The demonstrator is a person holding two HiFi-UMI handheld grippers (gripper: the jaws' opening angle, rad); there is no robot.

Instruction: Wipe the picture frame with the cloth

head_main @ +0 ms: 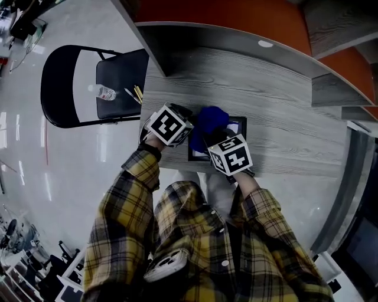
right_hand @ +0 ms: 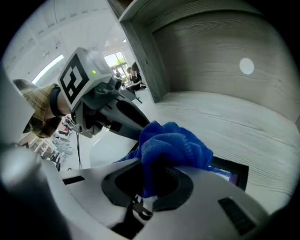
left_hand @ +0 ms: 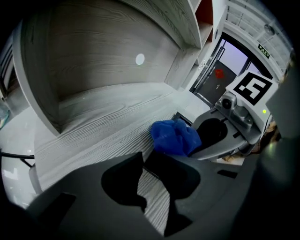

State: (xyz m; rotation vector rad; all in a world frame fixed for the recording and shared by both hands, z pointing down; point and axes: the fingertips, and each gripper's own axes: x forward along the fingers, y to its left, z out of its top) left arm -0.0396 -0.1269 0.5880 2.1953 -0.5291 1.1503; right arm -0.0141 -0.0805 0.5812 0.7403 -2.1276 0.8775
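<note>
A black picture frame [head_main: 241, 125] lies flat on the grey wood-grain desk [head_main: 277, 88]. A blue cloth [head_main: 209, 120] rests bunched on the frame's left part. My right gripper [right_hand: 154, 180] is shut on the cloth [right_hand: 171, 143], and the frame's dark edge [right_hand: 232, 171] shows just beyond it. My left gripper [left_hand: 152, 180] stands open at the frame's left end, where a dark frame edge [left_hand: 157, 161] sits between its tips with bare desk showing in the gap. From there the cloth [left_hand: 173, 136] and the right gripper [left_hand: 229, 126] are close by on the right. Whether the left pads touch the frame is hidden.
A black folding chair [head_main: 77, 85] stands left of the desk, with a plastic bottle [head_main: 105, 92] and pencils [head_main: 134, 93] on its seat. Grey shelf walls and an orange back panel [head_main: 236, 15] enclose the desk's far side. The desk's front edge runs just below the frame.
</note>
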